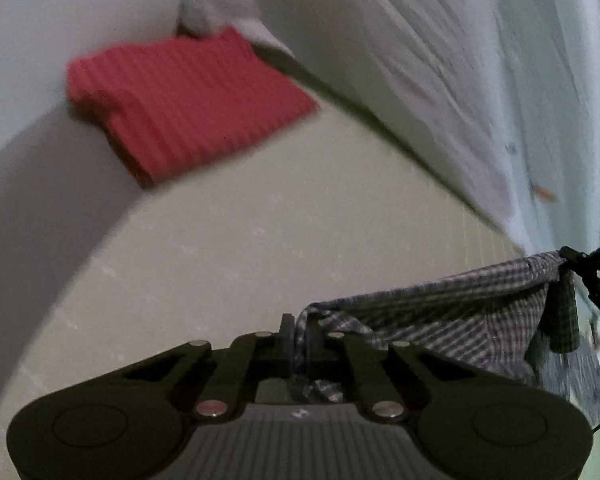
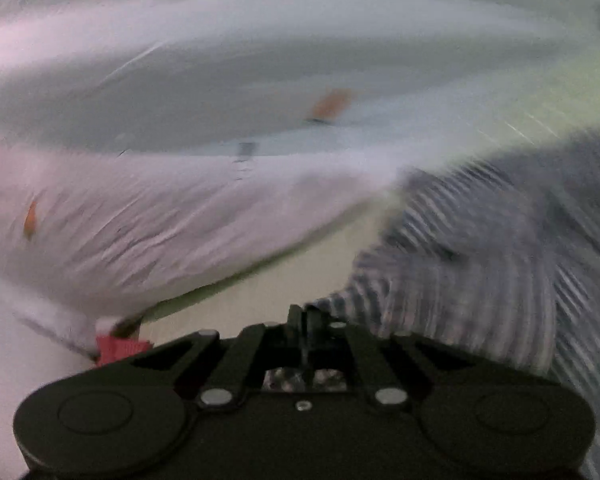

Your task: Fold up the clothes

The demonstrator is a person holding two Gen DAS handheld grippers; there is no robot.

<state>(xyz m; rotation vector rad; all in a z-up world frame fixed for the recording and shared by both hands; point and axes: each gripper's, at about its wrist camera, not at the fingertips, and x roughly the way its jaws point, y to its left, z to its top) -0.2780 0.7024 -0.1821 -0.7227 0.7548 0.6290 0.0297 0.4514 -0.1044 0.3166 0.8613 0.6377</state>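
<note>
Left wrist view: folded garment (image 1: 188, 100) lay on table (image 1: 260, 248), far left, well ahead of left gripper (image 1: 300, 344). Bedding (image 1: 400, 72) ran along table's far-right edge, behind folded garment. Checked shirt (image 1: 460, 304) hung between both grippers, clamped in left gripper's jaws, its far corner held by right gripper (image 1: 576, 260) at right. Right wrist view: checked shirt right of right gripper, bedding ahead and left, table strip between.

Both wrist views low, close, forward — sharing checked cloth (image 1: 452, 304), white bedding (image 2: 160, 216)
</note>
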